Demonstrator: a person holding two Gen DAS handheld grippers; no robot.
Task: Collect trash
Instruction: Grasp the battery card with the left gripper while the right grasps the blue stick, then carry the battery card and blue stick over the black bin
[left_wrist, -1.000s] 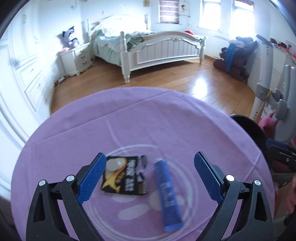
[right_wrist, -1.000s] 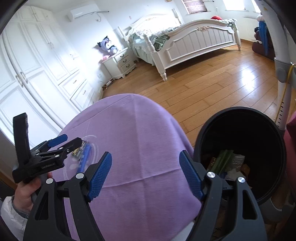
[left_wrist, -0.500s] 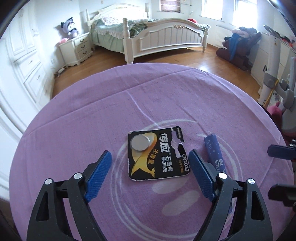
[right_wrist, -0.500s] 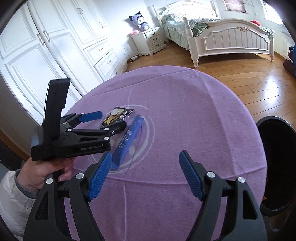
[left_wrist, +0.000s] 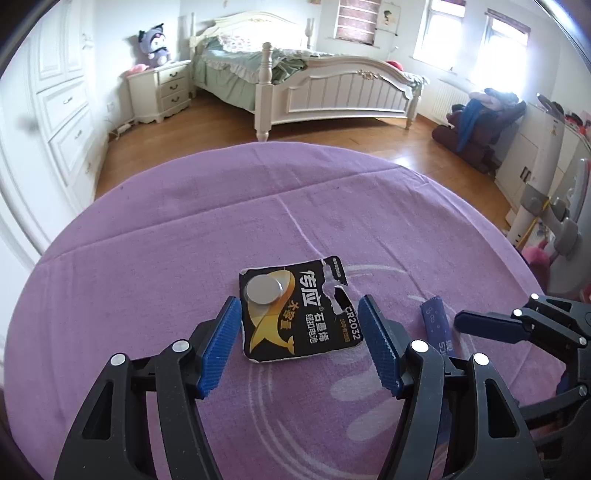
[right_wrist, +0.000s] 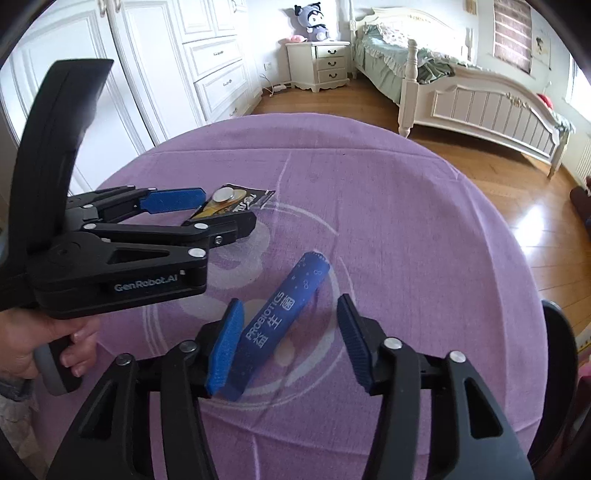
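Blue-padded, the right gripper (right_wrist: 290, 341) tilts steeply down over the purple tablecloth (right_wrist: 406, 229), jaws closing astride the blue probiotics sachet (right_wrist: 282, 317) without yet pinching it; the sachet lies flat, long axis toward one o'clock. Farther, at ten o'clock, the left gripper (left_wrist: 299, 339) tilts down likewise, closing around the black battery card (left_wrist: 295, 317), not yet gripping.

Purple-clothed table (left_wrist: 155, 258) bearing battery card (left_wrist: 295, 314), probiotics sachet (right_wrist: 284, 317)

The blue sachet's (left_wrist: 437, 326) lower part is hidden behind the left hand-held gripper (left_wrist: 299, 345).
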